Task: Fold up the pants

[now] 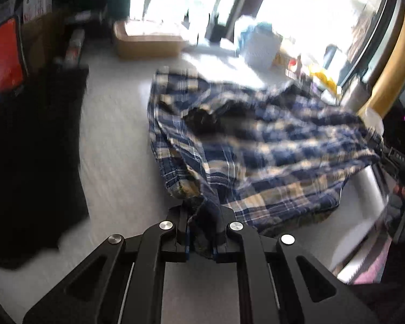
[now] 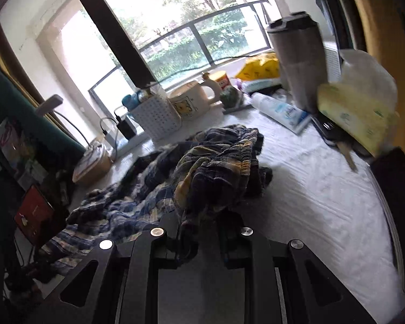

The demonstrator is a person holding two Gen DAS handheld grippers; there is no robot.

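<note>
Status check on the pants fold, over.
Left gripper shut on plaid pants. Right gripper shut on bunched waistband end. Pants crumpled, unfolded. Tube and basket close behind.

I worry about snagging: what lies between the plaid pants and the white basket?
Bare white table separates the plaid pants from the white basket, in the right wrist view.

2 wrist cams, close over pants (image 1: 256,140)

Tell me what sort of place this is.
Probably a lived-in room at home, by a large window: blue and cream plaid pants lie on a white padded surface, with a cream cartoon mug and a white tube behind.
</note>
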